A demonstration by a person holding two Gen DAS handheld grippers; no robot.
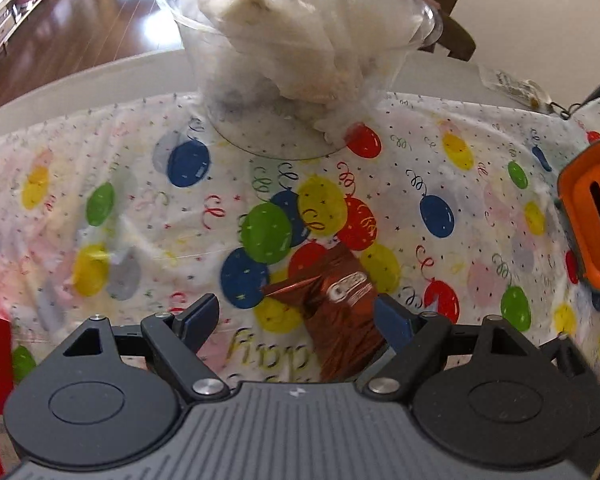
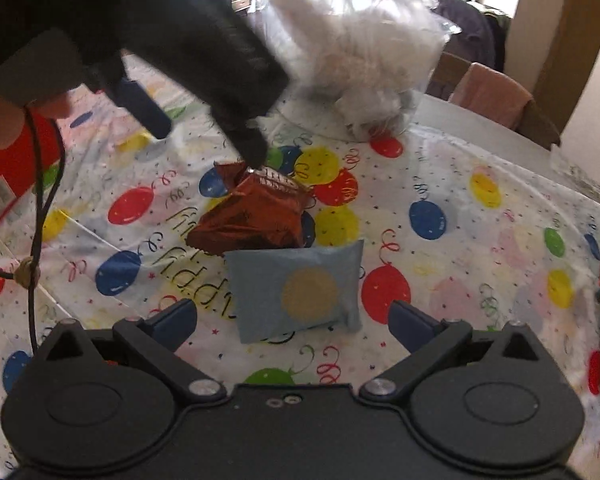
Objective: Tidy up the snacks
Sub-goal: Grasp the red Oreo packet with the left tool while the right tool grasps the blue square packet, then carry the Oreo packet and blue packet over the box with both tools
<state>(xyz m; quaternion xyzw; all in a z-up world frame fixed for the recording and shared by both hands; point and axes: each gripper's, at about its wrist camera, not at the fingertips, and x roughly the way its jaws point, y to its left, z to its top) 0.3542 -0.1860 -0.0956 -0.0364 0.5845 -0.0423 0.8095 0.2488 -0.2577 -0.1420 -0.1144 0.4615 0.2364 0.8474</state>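
Observation:
A shiny brown snack packet (image 1: 336, 312) lies on the balloon tablecloth (image 1: 140, 200). My left gripper (image 1: 296, 316) is open and low over it, the packet against the right finger. The right wrist view shows the same packet (image 2: 256, 212) with the left gripper's (image 2: 208, 136) finger tip touching its far end. A light blue packet (image 2: 300, 288) with a tan circle lies just ahead of my open right gripper (image 2: 292, 320), between its fingers. A clear plastic bowl (image 1: 300, 60) full of white wrapped snacks stands at the table's far side; it also shows in the right wrist view (image 2: 360, 52).
A red box (image 2: 12, 168) lies at the left. An orange object (image 1: 592, 216) sits at the right edge. A small clear packet (image 1: 516, 88) lies on the bare table (image 1: 80, 80) beyond the cloth. Chairs (image 2: 496, 96) stand behind the table.

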